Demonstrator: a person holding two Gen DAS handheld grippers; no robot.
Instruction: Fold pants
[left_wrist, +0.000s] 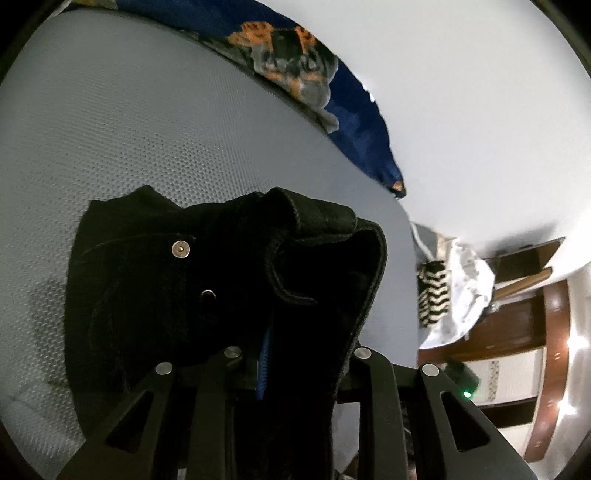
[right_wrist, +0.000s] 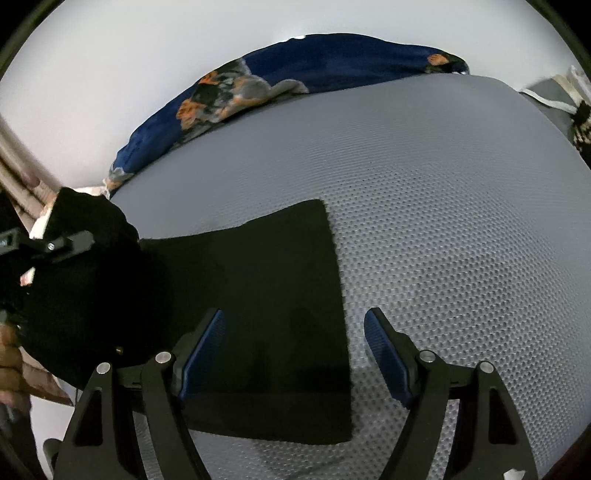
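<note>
Black pants (left_wrist: 207, 280) lie on a grey textured mattress (left_wrist: 129, 129). In the left wrist view the waistband with its silver button (left_wrist: 181, 249) is bunched and lifted, and my left gripper (left_wrist: 264, 365) is shut on this cloth, with a blue pad showing between the folds. In the right wrist view the pants (right_wrist: 280, 295) lie flat as a folded dark panel. My right gripper (right_wrist: 293, 354) is open and empty, just above the panel's right edge, one blue finger (right_wrist: 201, 350) over the cloth and the other over the mattress (right_wrist: 461, 221). The left gripper holding cloth shows at the left (right_wrist: 66, 243).
A blue floral blanket (right_wrist: 295, 70) lies along the mattress's far edge against a white wall; it also shows in the left wrist view (left_wrist: 325, 85). A zigzag-patterned cloth (left_wrist: 434, 291), white fabric and wooden furniture (left_wrist: 517, 317) stand beyond the mattress's right edge.
</note>
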